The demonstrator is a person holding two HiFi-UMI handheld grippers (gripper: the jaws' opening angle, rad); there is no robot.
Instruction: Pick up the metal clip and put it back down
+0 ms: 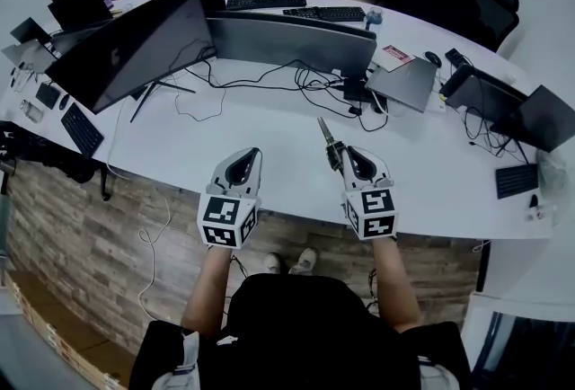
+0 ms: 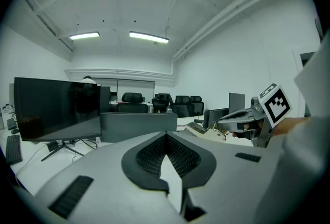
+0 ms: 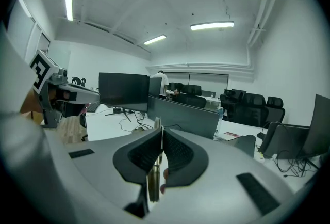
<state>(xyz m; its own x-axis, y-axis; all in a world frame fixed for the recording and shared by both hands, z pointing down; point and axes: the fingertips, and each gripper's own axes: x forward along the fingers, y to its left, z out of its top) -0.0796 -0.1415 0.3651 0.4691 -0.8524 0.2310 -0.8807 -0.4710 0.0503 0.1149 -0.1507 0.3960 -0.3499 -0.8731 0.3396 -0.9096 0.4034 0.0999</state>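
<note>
I run 2 grippers: R gripper (image 3: 161, 134) pinches 1 metal clip (image 3: 153, 182), rear part hidden in jaws; L gripper (image 2: 166, 138) pressed together.

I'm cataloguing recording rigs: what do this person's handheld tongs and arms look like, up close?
The left tongs and right tongs are light grey shells tapering to a point, lined with black ribbed pads. Each carries a white cube with black square markers at its rear. No cables show. The person wears a black top, forearms bare.
</note>
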